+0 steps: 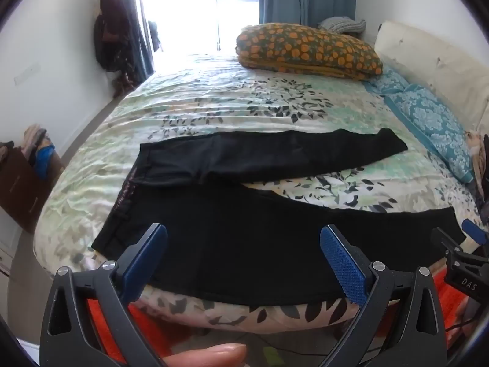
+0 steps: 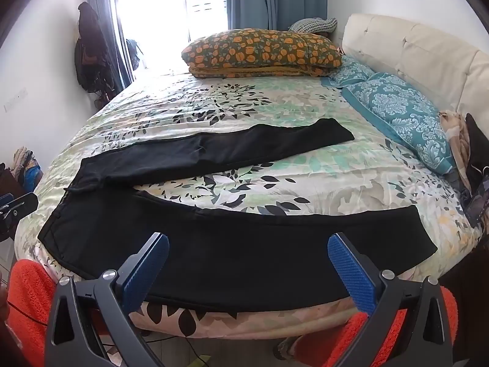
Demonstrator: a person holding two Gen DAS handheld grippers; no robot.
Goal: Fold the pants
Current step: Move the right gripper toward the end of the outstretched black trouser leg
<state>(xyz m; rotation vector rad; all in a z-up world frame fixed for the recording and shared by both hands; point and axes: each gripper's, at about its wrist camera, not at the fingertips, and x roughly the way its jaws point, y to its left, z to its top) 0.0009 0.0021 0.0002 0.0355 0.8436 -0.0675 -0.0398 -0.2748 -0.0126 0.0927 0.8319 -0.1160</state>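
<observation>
The pants are matt black cloth. The bedsheet is smooth, faintly shiny printed cloth, finely creased. The gripper pads are blue, rough knurled plastic on matt black plastic arms. The headboard looks like cream leather.

Black pants spread flat on floral bed, right gripper jaws apart, seemingly above the near leg.
</observation>
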